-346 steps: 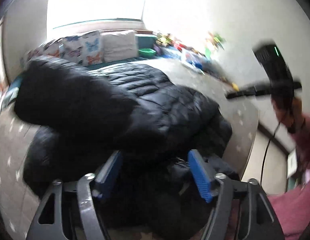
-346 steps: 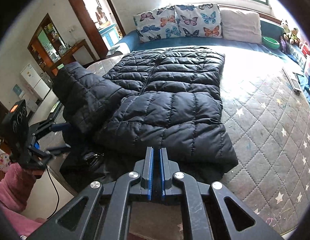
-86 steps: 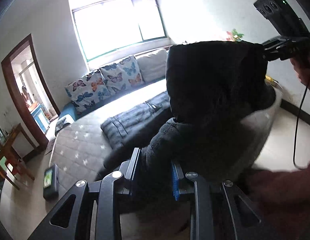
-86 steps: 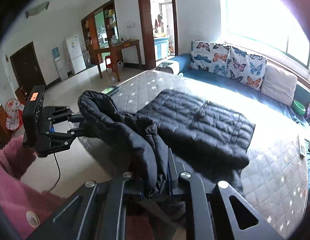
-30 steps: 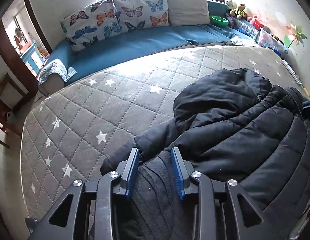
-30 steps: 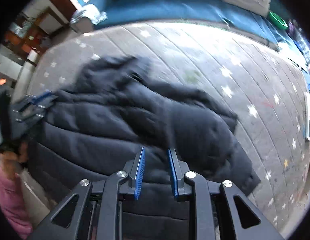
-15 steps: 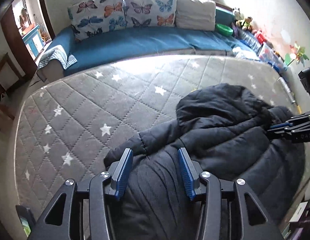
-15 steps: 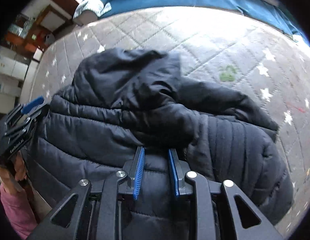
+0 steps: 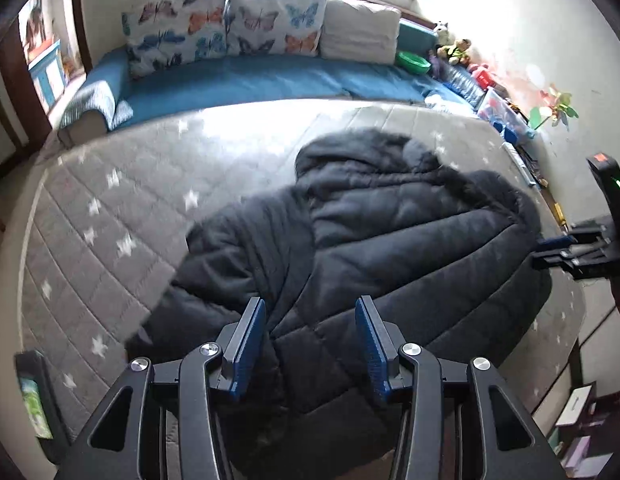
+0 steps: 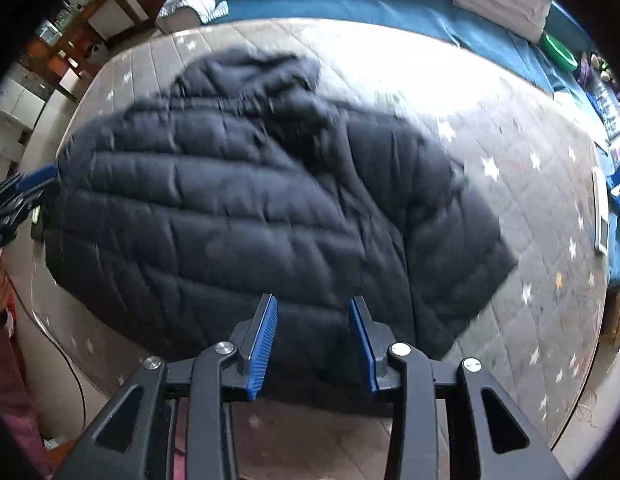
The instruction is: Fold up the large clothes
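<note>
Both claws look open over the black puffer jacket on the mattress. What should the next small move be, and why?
Probably bring the left claw down to pinch the bunched sleeve on the jacket and fold it inward. Both the left and the right claw are open and hold nothing, and the jacket lies flat on the mattress with that sleeve sticking out to one side.

I've let go with both: my left gripper (image 9: pixel 310 344) and right gripper (image 10: pixel 312 340), pinching the black puffer jacket (image 9: pixel 390 248) half a second ago, now gape above it, pulled back.
</note>
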The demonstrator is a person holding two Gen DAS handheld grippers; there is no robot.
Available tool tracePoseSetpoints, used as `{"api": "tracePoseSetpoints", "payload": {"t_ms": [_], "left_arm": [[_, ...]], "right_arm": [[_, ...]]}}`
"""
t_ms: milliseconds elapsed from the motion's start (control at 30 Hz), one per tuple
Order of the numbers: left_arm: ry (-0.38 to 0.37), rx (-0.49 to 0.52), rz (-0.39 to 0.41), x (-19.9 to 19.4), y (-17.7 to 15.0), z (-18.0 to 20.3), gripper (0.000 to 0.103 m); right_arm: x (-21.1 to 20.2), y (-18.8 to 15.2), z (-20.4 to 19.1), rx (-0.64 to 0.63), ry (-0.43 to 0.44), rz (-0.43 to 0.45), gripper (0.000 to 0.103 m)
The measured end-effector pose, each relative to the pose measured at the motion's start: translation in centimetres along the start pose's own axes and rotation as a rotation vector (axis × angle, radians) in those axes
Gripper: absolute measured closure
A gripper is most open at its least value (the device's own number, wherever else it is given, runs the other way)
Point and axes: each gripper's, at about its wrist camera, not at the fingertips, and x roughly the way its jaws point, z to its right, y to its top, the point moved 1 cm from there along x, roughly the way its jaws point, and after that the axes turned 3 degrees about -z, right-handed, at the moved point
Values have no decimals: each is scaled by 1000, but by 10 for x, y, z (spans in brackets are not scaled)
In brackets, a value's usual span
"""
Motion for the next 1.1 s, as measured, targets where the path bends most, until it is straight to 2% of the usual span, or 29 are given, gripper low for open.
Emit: {"api": "tracePoseSetpoints", "payload": {"t_ms": [233, 533, 700, 867, 1000, 1100], "left_arm": [[-68, -101, -32, 34, -3, -28, 53], [-58, -115, -60, 62, -4, -30, 50], [-47, -117, -53, 67, -5, -27, 49], [-37, -119, -37, 54, -2, -23, 49], [18, -59, 35, 15, -10, -6, 49], [-37, -18, 84, -13, -22, 7, 49]], "right_arm": [[32, 6, 20, 37, 45, -42, 60], [66, 20, 29, 54, 61, -60, 59], [72, 22, 25, 65, 30, -51, 59], [68, 15, 6, 69, -17, -25, 59], [47, 3, -7, 93, -70, 21, 59], [28, -2, -27, 95, -51, 66, 59]]}}
